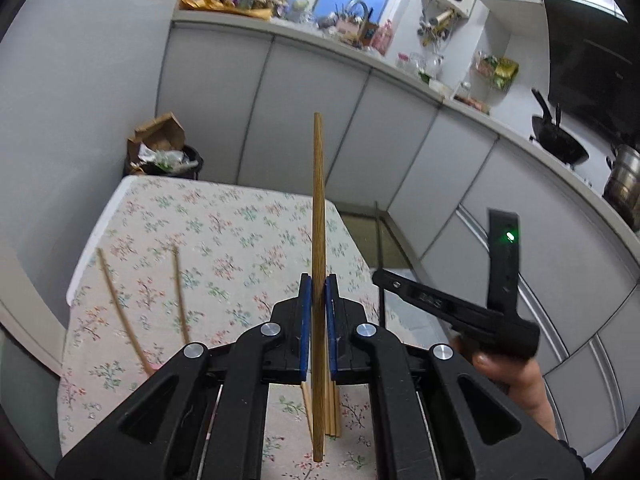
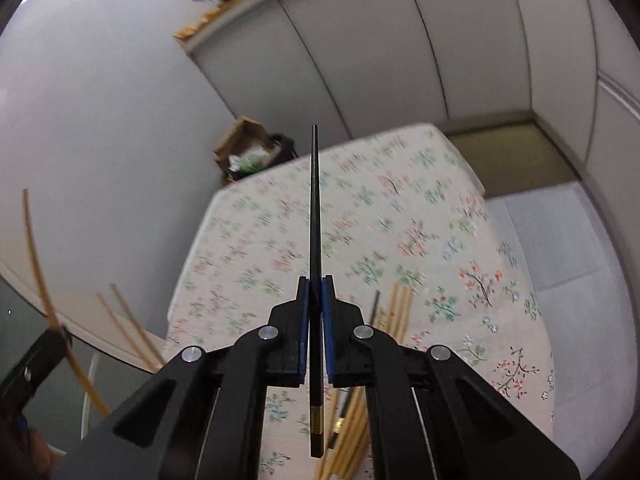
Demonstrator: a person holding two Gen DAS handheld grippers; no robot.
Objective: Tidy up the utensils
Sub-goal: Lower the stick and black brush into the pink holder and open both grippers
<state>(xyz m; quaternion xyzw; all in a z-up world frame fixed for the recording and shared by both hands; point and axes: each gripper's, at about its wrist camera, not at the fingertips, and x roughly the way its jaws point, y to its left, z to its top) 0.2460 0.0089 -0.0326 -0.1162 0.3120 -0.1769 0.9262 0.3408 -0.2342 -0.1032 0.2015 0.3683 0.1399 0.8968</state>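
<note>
Nearest to me, my left gripper (image 1: 319, 284) is clamped on a wooden chopstick (image 1: 318, 208), gripped partway along its length so that it stands up along the fingers with its tip pointing away and its butt hanging below the pads; I judge this hold keeps the stick balanced and easy to lay down in line with others. My right gripper (image 2: 316, 286) is likewise closed on a black chopstick (image 2: 315, 216), whose gold-banded end shows beneath the pads, held the same way. Both sticks are lifted off the table (image 1: 240, 216), which wears a floral cloth. Just under the left gripper lies a small bundle of wooden chopsticks (image 1: 332, 412), side by side, which looks like the pile I am building by colour. In the right view a similar bundle (image 2: 396, 304) lies just beside the gripper, with a dark stick among it, so sorting is not finished, I think. Farther left on the cloth two loose chopsticks (image 1: 120, 312) lie apart and splayed, still to be gathered. Beyond the table's far edge a bin (image 1: 164, 156) stuffed with cardboard stands by the wall, and past it the cabinets (image 1: 320, 112) run under a cluttered counter.
</note>
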